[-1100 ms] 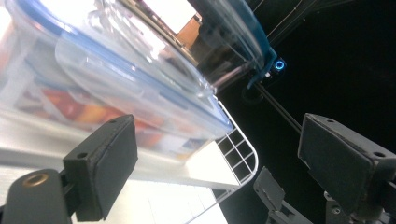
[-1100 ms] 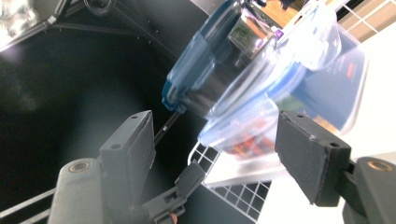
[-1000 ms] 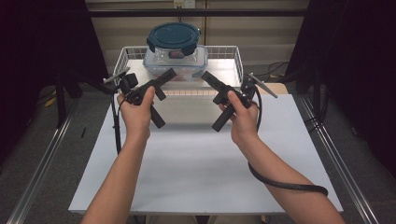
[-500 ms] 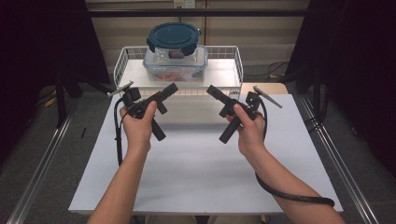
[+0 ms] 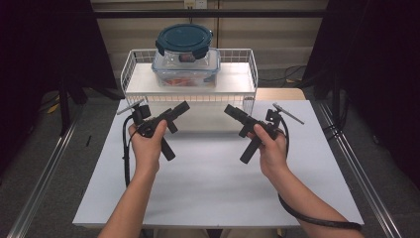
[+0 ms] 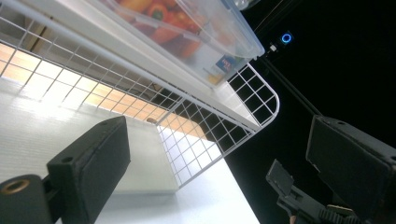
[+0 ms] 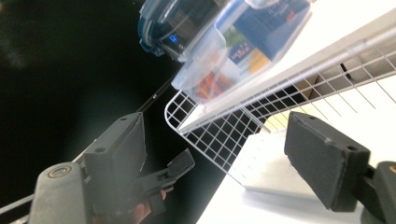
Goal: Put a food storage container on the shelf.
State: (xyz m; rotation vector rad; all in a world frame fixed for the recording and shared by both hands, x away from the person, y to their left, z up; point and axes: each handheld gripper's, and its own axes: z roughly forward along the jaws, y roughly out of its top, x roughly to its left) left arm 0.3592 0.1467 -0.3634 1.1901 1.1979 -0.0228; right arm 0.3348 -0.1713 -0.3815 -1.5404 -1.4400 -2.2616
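Counter (image 5: 213, 188): white, flat top, both forearms coming in over its near edge.
Wire rack (image 5: 131, 62): white, raised shelf standing at the far end of the counter, with a low mesh rim around its platform.
Clear container (image 5: 185, 69): rectangular, sits on the rack's platform near its middle, with orange and red contents showing through its wall (peppers, by the left gripper view).
Round container (image 5: 184, 39): smaller, with a dark teal clip-on lid, stacked on top of the clear container.
Left gripper (image 5: 182, 106): held in the left hand (image 5: 146, 144) above the counter, near the rack's front and pointing inward toward the rack; in its own view the jaws stand wide apart with nothing between them, framing the rack's mesh corner.
Right gripper (image 5: 229, 109): held in the right hand (image 5: 270, 148), mirror to the left and well apart from it; jaws likewise spread wide and empty.
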